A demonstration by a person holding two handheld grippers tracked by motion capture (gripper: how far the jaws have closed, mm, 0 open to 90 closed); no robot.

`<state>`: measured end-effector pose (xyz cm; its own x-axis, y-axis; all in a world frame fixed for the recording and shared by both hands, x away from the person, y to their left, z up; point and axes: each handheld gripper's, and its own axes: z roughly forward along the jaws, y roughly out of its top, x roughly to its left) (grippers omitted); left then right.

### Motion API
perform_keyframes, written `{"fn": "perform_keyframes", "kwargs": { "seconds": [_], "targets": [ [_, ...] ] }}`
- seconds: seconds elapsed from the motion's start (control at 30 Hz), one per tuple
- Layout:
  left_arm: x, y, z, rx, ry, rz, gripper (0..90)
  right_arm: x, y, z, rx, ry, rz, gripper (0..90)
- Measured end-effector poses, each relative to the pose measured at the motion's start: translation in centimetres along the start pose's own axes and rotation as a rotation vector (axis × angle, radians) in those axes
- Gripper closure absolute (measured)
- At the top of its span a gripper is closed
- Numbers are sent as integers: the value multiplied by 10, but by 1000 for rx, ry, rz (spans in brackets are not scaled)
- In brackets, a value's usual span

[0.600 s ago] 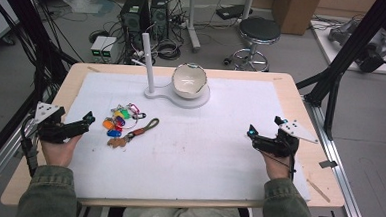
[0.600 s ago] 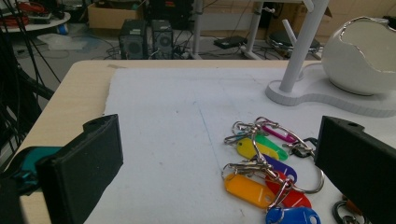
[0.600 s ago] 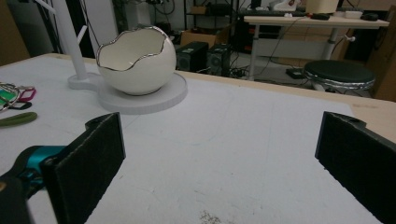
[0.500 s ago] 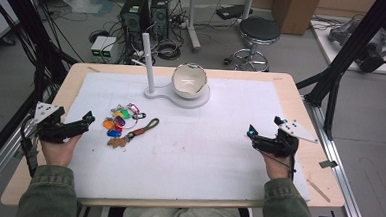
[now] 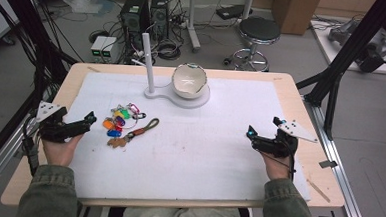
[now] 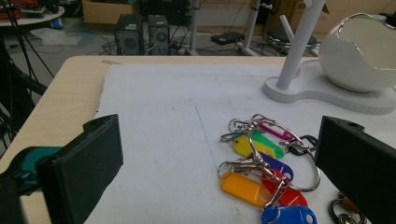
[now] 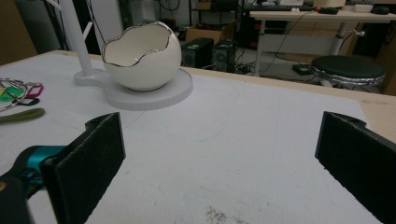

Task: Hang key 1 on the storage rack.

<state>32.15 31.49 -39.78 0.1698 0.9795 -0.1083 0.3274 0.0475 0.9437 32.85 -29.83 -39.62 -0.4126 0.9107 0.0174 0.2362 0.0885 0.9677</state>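
Nothing has moved; eggshell-shaped white bowl [image 5: 188, 81] on its stand [image 5: 154, 92] sits empty.

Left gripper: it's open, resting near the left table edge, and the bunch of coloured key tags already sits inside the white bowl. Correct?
Not quite. The left gripper is open near the left edge, but the coloured key tags lie on the white mat just ahead of its jaws, not in the white bowl. The high view and the left gripper view both show this.

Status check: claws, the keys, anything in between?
Left claw open, right claw open, both empty. Key bunch lies loose on mat by left claw. Nothing in the way.
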Motion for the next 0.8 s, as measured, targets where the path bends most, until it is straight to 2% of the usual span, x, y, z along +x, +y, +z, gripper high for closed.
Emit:
{"fn": "perform_keyframes", "kwargs": {
  "seconds": [0.2,0.37,0.8],
  "targets": [
    [-4,0,4,17,-19,12,16,1,0,1,11,9,-2,7],
    [-6,1,6,28,-30,6,17,2,0,1,12,11,-2,7],
    [-21,8,13,55,-84,43,17,2,-1,2,21,16,-5,7]
  ]
}}
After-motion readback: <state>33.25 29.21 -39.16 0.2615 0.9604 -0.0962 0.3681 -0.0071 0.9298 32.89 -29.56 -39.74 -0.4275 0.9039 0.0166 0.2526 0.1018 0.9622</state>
